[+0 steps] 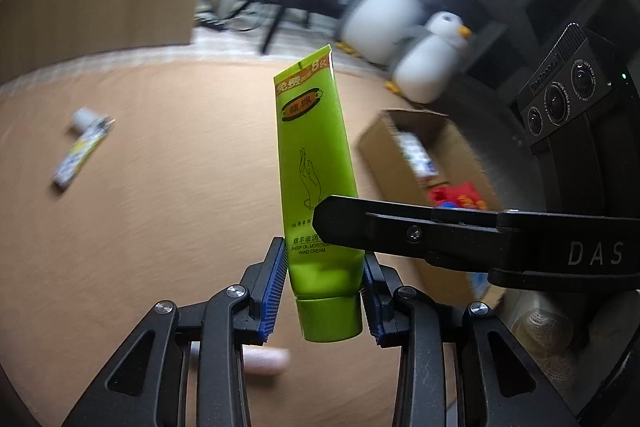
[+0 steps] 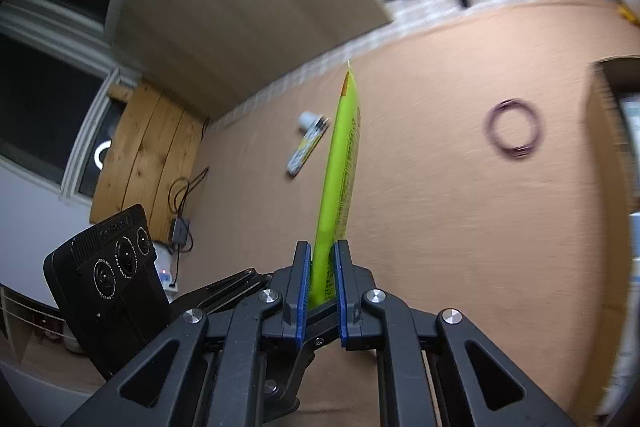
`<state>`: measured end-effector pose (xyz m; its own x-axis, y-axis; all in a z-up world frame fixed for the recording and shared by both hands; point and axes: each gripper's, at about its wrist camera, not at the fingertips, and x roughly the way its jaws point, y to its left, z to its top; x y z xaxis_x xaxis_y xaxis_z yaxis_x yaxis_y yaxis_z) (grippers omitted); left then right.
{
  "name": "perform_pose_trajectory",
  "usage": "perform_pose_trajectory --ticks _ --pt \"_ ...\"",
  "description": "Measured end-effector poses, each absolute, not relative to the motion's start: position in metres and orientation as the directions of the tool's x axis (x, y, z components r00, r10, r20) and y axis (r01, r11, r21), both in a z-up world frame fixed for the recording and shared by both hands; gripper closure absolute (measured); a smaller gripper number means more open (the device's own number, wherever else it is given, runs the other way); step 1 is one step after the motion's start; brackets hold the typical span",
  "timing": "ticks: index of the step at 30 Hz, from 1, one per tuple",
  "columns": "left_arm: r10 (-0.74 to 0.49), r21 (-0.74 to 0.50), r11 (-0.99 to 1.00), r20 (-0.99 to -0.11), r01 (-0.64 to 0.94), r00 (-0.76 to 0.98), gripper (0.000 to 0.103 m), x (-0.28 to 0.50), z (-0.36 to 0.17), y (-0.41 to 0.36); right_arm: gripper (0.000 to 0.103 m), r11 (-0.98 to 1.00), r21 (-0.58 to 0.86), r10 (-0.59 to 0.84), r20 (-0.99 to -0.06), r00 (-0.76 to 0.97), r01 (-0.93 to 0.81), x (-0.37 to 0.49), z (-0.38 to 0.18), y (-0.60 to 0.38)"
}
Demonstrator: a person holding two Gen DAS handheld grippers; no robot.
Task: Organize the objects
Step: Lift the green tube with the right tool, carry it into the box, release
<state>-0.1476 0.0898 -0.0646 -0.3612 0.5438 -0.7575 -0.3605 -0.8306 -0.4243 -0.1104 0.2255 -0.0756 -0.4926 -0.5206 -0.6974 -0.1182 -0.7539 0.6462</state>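
— Tube count?
— One green hand-cream tube (image 1: 316, 163), cap down, clamped by both tongs: left gripper (image 1: 325, 291) near the cap, right gripper (image 2: 322, 287) on its flat sides, above the tan worktop (image 1: 160, 219).
— Others?
— One small tube (image 1: 82, 151) lies toward the far edge, one ring (image 2: 514, 134) nearby, one cardboard box (image 1: 416, 155) at the right.

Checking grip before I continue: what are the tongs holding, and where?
Both hold the green hand cream tube: left tongs near its cap end, right tongs across the flattened body.

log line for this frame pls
held: green plastic hand-cream tube | left gripper: shut near cap | right gripper: shut on body | above table
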Motion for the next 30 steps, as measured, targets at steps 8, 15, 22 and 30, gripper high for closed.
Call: perform_pose_trajectory --ticks 8,15,22,30 --pt "0.616 -0.447 -0.759 -0.729 -0.474 -0.298 0.066 -0.139 -0.054 0.189 0.092 -0.754 0.622 -0.423 -0.705 -0.57 -0.21 -0.056 -0.057 0.302" --pt "0.655 -0.469 -0.705 -0.717 -0.532 -0.237 0.065 -0.135 -0.056 0.273 0.092 -0.749 0.595 -0.345 -0.726 -0.595 -0.292 -0.014 -0.054 0.364" --pt "0.653 -0.451 -0.697 -0.72 -0.557 -0.236 0.03 -0.135 -0.054 0.311 0.082 -0.757 0.549 -0.264 -0.753 -0.602 -0.354 0.011 -0.049 0.402" --pt "0.639 -0.44 -0.707 -0.733 -0.554 -0.234 0.03 -0.137 -0.055 0.299 0.055 -0.736 0.547 -0.232 -0.757 -0.61 -0.398 0.018 -0.052 0.414"
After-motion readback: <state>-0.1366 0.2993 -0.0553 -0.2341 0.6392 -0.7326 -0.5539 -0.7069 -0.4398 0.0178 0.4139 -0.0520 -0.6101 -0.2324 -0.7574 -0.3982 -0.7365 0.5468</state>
